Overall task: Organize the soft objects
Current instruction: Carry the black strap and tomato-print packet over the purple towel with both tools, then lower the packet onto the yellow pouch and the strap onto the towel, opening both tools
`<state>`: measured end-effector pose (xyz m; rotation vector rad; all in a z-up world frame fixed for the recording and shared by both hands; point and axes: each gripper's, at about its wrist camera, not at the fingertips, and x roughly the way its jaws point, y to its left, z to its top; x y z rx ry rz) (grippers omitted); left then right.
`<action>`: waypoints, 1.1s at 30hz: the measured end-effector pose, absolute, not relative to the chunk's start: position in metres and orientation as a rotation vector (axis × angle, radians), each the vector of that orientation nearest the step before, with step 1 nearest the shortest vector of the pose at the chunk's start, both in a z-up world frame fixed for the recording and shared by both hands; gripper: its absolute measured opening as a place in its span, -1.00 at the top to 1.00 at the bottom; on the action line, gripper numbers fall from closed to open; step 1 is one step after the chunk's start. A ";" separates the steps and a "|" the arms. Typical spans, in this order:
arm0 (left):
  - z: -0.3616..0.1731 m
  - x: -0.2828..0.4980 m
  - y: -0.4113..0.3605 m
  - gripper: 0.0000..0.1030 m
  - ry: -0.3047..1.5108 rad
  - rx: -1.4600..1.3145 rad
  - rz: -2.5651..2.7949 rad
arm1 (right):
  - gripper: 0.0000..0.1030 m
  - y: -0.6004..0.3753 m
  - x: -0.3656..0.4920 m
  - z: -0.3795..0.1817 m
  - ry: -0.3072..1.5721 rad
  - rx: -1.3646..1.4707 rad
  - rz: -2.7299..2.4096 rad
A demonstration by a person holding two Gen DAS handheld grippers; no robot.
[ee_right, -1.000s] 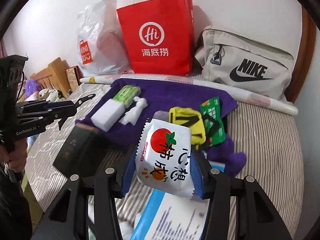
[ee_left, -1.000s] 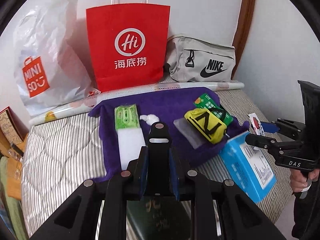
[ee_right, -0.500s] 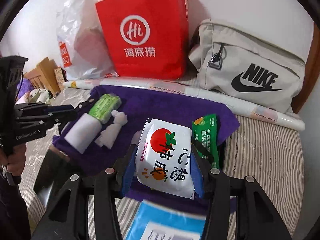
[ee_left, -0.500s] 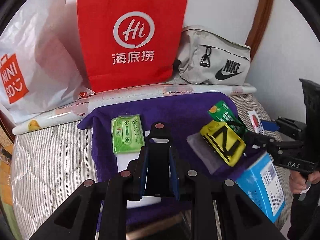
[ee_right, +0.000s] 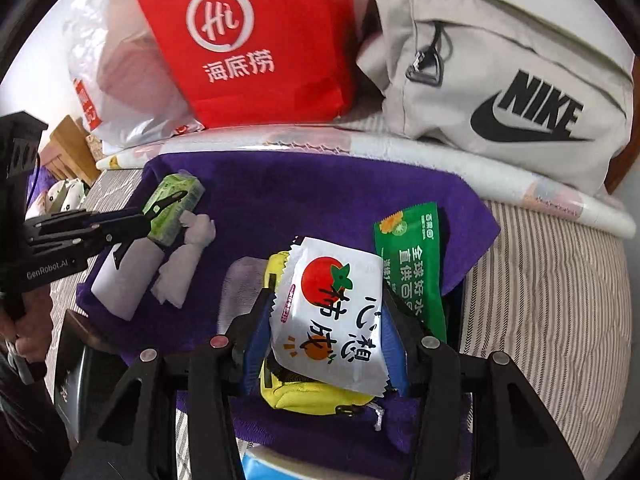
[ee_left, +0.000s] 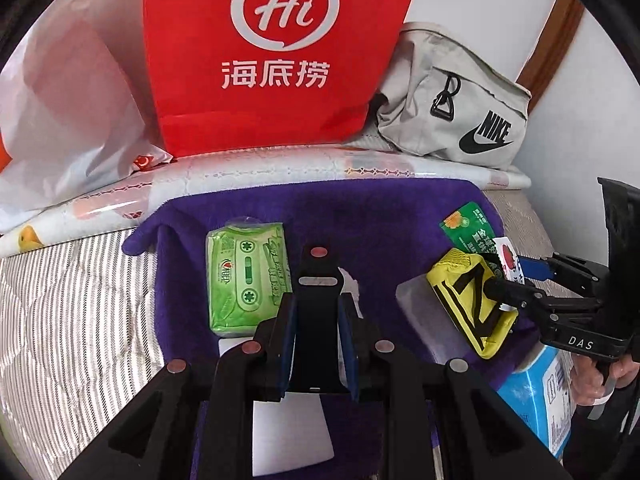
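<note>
The right gripper (ee_right: 326, 320) squeezes the white snack packet (ee_right: 330, 316) low in the middle of the frame, right above the yellow pouch (ee_right: 304, 396) on the purple towel (ee_right: 304, 200), while the left gripper (ee_left: 318, 316) pinches a black thing (ee_left: 319, 320).

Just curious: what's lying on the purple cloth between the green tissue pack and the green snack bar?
In the right wrist view, between the green tissue pack and the green snack bar lies bare purple cloth.

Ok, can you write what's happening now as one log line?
left gripper: shut on black flat object | right gripper: shut on white persimmon snack packet | over purple fuzzy towel
</note>
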<state>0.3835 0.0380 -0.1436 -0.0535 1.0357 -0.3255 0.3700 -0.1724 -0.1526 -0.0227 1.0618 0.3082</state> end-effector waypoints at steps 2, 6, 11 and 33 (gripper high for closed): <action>-0.145 0.385 0.036 0.61 1.041 -0.041 -0.321 | -0.04 -0.172 0.371 -0.155 1.060 -0.027 0.309; -0.148 0.387 0.035 0.60 1.053 -0.031 -0.316 | -0.39 -0.168 0.372 -0.157 1.055 -0.064 0.298; -0.147 0.388 0.037 0.47 1.064 -0.056 -0.312 | -0.49 -0.174 0.373 -0.157 1.056 -0.003 0.300; -0.065 0.274 0.020 0.23 0.888 0.011 -0.261 | -0.49 -0.218 0.273 -0.071 0.865 0.140 0.272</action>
